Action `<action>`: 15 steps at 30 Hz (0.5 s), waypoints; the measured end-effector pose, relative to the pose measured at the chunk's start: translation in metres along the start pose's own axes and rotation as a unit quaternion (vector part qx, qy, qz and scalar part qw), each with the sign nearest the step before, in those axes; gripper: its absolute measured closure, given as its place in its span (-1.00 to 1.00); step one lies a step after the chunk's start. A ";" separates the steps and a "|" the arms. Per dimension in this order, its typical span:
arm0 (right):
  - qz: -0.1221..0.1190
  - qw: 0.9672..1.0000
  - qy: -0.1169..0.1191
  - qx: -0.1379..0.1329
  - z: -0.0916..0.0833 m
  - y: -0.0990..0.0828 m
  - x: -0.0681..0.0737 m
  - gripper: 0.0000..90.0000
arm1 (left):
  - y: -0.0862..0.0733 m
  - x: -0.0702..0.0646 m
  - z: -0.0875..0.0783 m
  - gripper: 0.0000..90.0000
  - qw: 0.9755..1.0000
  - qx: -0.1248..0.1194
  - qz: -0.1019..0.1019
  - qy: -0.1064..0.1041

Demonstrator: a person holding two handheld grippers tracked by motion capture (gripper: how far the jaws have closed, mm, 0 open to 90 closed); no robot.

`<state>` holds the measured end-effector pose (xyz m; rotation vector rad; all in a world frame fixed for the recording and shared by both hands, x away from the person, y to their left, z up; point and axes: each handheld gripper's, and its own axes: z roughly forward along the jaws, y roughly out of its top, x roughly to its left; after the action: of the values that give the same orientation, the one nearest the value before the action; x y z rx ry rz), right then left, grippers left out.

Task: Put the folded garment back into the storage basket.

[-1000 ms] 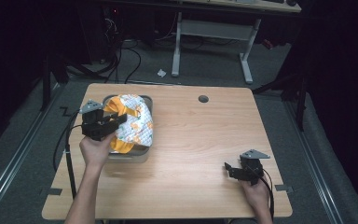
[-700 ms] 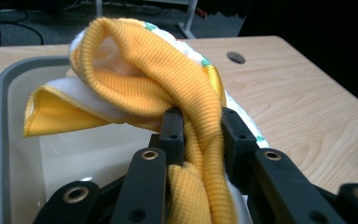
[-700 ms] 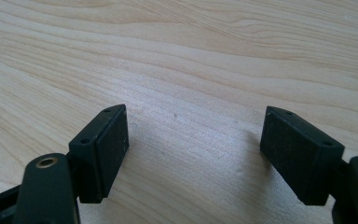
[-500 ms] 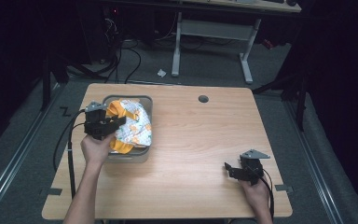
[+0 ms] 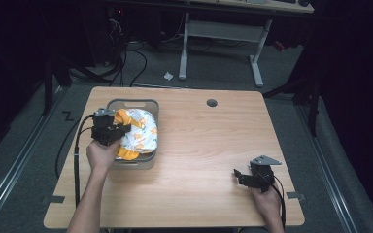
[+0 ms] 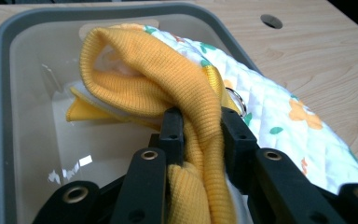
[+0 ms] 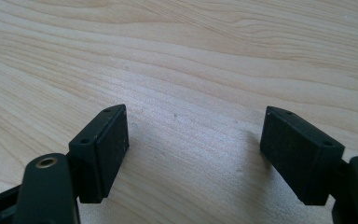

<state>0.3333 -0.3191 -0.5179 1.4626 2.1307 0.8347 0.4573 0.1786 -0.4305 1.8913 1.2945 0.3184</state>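
A grey bin stands at the table's left. In it lies a white quilted garment with orange flowers and a yellow ribbed cuff. My left gripper is over the bin's left side, shut on the yellow cuff, which bulges up between its jaws. My right gripper rests low over bare wood at the table's front right, open, with nothing between its fingers.
The wooden table has a round cable hole near its far edge. A black cable trails from the left gripper off the table's left side. A desk frame and cables stand on the floor behind.
My left gripper has drawn back a little toward the bin's left rim with the yellow cuff in it. The right gripper has stayed put.
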 end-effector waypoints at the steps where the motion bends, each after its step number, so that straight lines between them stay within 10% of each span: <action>1: 0.000 1.000 0.000 0.000 0.000 0.000 0.000 -0.47 | 0.000 0.000 0.004 0.63 1.000 0.007 0.000 0.002; 15: -0.001 1.000 0.000 0.000 0.000 0.000 0.000 -0.47 | 0.002 0.003 0.023 0.61 0.998 0.051 0.013 0.035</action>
<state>0.3333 -0.3192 -0.5179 1.4610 2.1311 0.8353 0.4739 0.1701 -0.4452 1.9998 1.3564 0.3417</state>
